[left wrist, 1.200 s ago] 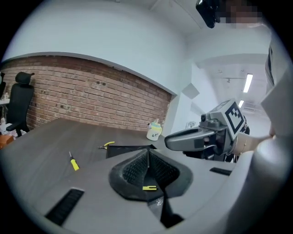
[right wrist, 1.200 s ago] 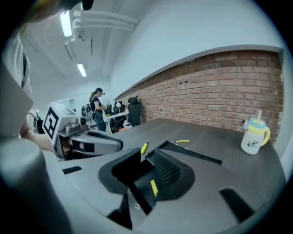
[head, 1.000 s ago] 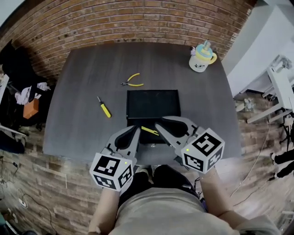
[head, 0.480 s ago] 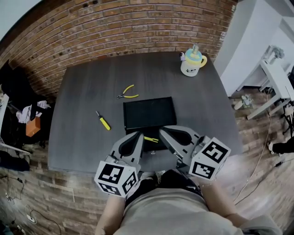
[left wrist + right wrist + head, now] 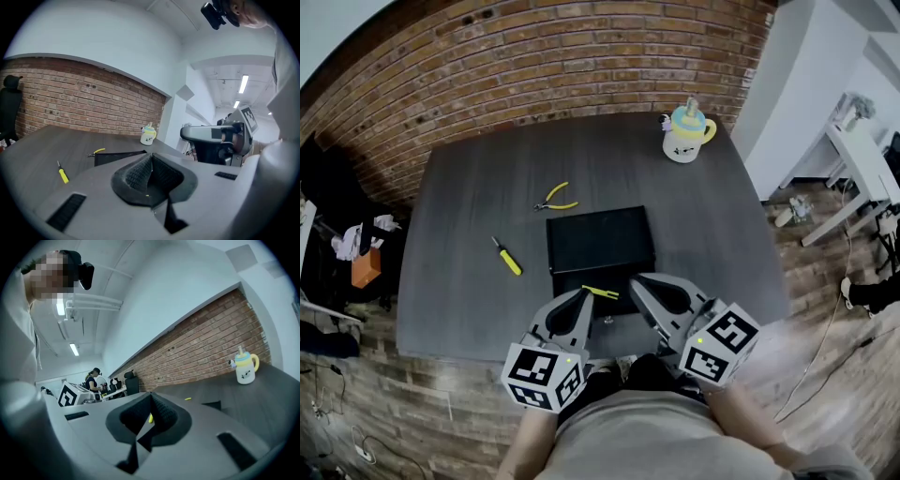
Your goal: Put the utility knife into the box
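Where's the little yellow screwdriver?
In the head view, the screwdriver lies on the table, left of the black box and nearer than the yellow pliers.

On dark worktop [image 5: 459,206]: yellow-handled pliers [image 5: 555,198] ahead of left gripper [image 5: 581,298], slightly left. Yellow screwdriver [image 5: 507,258] left of same gripper, nearer than pliers. Pale lidded cup [image 5: 684,139] well ahead of right gripper [image 5: 635,281], near far right corner. Brick wall [image 5: 534,66] beyond.

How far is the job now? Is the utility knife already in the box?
Done: nothing clear. In hand: the yellow utility knife lies at the near edge of the open black box, between the shut left gripper and right gripper. Left: getting it inside.
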Tool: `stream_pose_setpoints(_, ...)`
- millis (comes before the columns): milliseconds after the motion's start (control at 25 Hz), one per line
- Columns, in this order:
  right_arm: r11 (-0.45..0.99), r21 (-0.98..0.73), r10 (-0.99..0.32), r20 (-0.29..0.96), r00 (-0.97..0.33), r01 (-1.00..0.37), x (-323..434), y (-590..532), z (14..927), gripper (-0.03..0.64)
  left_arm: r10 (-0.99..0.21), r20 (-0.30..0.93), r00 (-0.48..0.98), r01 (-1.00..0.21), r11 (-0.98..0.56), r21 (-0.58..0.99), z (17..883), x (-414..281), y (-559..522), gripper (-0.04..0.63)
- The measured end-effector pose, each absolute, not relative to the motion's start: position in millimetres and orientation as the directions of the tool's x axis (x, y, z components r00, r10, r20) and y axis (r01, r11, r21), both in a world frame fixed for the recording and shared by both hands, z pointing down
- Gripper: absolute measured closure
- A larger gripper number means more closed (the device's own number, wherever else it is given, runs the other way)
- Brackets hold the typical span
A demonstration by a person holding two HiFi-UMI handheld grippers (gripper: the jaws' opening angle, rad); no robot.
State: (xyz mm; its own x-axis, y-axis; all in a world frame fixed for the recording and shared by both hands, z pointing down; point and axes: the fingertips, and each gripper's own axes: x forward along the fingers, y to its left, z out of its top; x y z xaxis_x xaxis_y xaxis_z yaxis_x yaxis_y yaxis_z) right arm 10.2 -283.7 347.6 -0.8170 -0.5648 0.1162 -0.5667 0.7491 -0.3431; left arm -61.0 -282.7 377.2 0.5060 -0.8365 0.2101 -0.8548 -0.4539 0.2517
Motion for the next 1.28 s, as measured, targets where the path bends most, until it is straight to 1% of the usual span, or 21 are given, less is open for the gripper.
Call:
stream_pose_setpoints(240,0.738,-0.358,-0.553,0.164,-0.817,-0.572,6.4,-276.2,366.7,0.611,-0.829,0.262,0.494,-0.866,-0.442,0.235,390.2,-65.0,-279.6,0.571)
stream_pose_setpoints(560,0.718,-0.403,-0.530,0.213,-0.821,-0.568,4.7,-271.3,384.5,0.611,-0.829,0.285,0.480,-0.872,-0.418,0.254,399.3,-70.2,-278.7,0.571)
stream_pose_setpoints(840,0.689,-0.392,-0.546,0.271,-0.793,-0.609,12.2,-275.0,398.1,0.611,-0.816,0.276,0.507,-0.853,-0.429,0.298,399.8,-66.9,-277.0,0.571)
stream_pose_setpoints(1280,0.698,-0.388,-0.535,0.276,-0.799,-0.602,11.9,-273.0,398.7,0.611,-0.808,0.291,0.512,-0.851,-0.432,0.297,403.3,-66.2,-275.3,0.571)
